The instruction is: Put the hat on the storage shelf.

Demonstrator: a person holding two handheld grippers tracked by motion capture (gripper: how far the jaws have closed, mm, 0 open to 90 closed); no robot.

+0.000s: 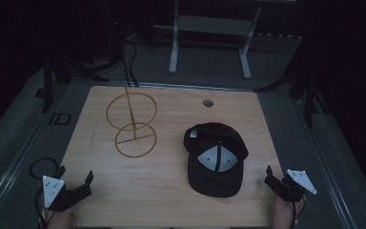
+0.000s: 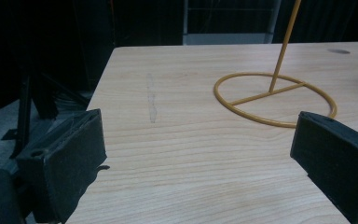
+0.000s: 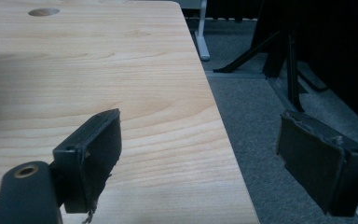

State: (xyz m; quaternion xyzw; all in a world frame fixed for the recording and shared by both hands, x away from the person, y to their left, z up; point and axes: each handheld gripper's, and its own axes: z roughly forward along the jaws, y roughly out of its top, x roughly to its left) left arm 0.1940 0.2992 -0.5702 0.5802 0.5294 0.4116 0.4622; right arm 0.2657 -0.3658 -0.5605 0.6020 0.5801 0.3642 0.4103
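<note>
A black cap [image 1: 215,160] with a pale grey front panel lies flat on the right half of the wooden table [image 1: 167,195]. To its left stands a yellow wire stand [image 1: 134,129], a thin pole with a ring at its base and another higher up; its base ring [image 2: 275,100] also appears in the left gripper view. My left gripper [image 1: 75,173] hovers open at the table's near left corner, with bare wood between its jaws [image 2: 200,144]. My right gripper [image 1: 275,175] is open at the near right edge, to the right of the cap and apart from it, straddling the table's side edge [image 3: 205,149].
A round hole [image 1: 208,102] is set in the tabletop near the far edge. Behind the table a white desk frame [image 1: 209,43] stands on grey carpet. Cables [image 1: 128,67] trail at the far left. Dark stand legs [image 1: 310,95] flank the table.
</note>
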